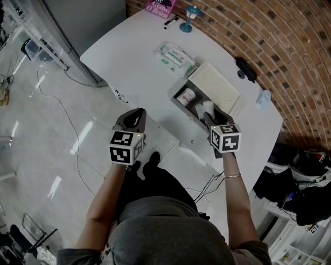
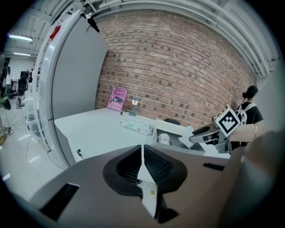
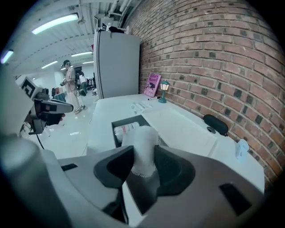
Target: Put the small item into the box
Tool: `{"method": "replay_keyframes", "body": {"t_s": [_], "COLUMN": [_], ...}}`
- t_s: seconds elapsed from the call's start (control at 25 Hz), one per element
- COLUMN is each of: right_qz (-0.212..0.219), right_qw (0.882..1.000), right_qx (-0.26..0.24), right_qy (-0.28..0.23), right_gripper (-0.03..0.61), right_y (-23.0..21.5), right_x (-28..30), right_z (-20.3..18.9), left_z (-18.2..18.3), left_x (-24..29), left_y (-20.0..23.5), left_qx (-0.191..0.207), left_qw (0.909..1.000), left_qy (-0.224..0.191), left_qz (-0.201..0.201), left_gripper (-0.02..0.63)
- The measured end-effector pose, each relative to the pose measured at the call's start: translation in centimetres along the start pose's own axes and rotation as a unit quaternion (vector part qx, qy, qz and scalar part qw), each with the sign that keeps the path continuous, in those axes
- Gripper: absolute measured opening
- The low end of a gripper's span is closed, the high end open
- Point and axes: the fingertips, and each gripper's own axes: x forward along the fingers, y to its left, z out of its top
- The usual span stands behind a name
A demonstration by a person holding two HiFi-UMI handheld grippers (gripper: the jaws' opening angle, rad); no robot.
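My right gripper (image 1: pixel 210 116) is shut on a white gauze roll (image 3: pixel 142 147), which stands upright between its pads. It hovers at the near end of the dark open box (image 1: pixel 182 106), whose white lid (image 1: pixel 216 85) lies folded back towards the brick wall. Inside the box lies a small white jar with a red label (image 1: pixel 186 97). In the right gripper view the box (image 3: pixel 116 123) shows just beyond the roll. My left gripper (image 1: pixel 137 115) is shut and empty, held off the table's near edge to the left of the box. Its jaws (image 2: pixel 142 153) meet in a closed line.
A pack of wipes (image 1: pixel 176 57) lies on the white table (image 1: pixel 134 57) beyond the box. A pink book (image 1: pixel 159 6), a small blue lamp (image 1: pixel 190 16) and a pen (image 1: pixel 171 21) are at the far end. A black case (image 1: pixel 246 69) sits by the wall.
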Motion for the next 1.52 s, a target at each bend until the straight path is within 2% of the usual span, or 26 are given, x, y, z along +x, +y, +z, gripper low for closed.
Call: {"method": "replay_keyframes", "body": {"t_s": [0.4, 1.16, 1.52], "right_qz": [0.005, 0.031, 0.025], "right_qw": [0.996, 0.976, 0.974], "right_qx": [-0.067, -0.164, -0.157], "right_qy": [0.052, 0.14, 0.162], "right_gripper": [0.152, 0.155, 0.16], "right_y": [-0.8, 0.2, 0.7], "right_x": [2.3, 5.4, 5.4], "right_z": [-0.7, -3.2, -3.5], "left_z": [-0.5, -0.9, -0.9], "left_x": [-0.2, -0.1, -0.1], "left_y": [0.7, 1.4, 1.7], "left_qx": [-0.011, -0.023, -0.022], "left_qw": [0.9999, 0.9995, 0.9995], "left_qy": [0.003, 0.011, 0.015], "left_qz": [0.013, 0.018, 0.017], "left_gripper": [0.034, 0.034, 0.034]}}
